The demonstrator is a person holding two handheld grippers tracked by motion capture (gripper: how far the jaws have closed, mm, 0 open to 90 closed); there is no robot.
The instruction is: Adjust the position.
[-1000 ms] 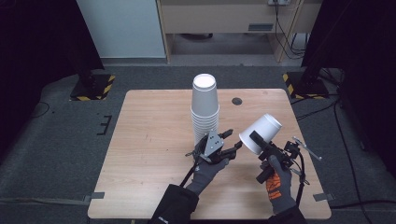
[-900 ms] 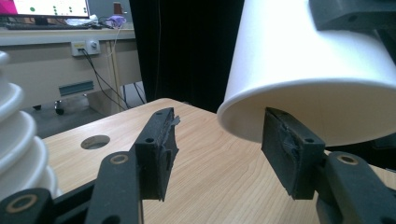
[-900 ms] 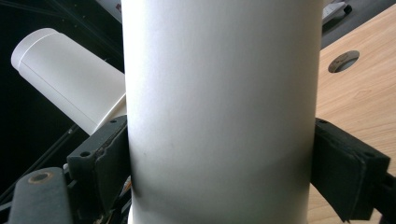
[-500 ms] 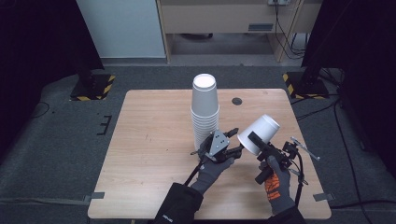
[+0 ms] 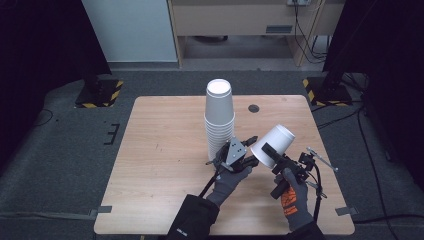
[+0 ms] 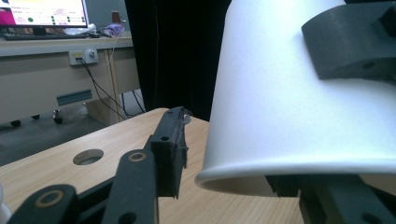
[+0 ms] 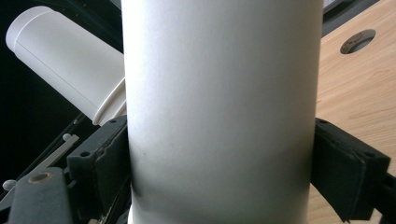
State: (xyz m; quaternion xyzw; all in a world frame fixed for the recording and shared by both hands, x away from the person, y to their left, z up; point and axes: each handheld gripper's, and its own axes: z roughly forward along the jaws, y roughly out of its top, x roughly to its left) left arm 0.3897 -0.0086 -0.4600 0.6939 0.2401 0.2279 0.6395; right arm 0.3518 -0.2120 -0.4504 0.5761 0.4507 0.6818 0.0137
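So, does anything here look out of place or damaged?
Nothing stands out. The stack of white paper cups stands upright on the wooden table, and the single paper cup clamped in the right gripper looks undented. No spill shows.

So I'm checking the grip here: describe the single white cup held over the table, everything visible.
The white paper cup is plain, matte and tapered, with a rolled rim. It is tilted, closed base up and away, rim toward the left gripper. The right gripper clamps its wall from both sides. The left gripper's jaws, just closing, sit at its rim; contact unclear.
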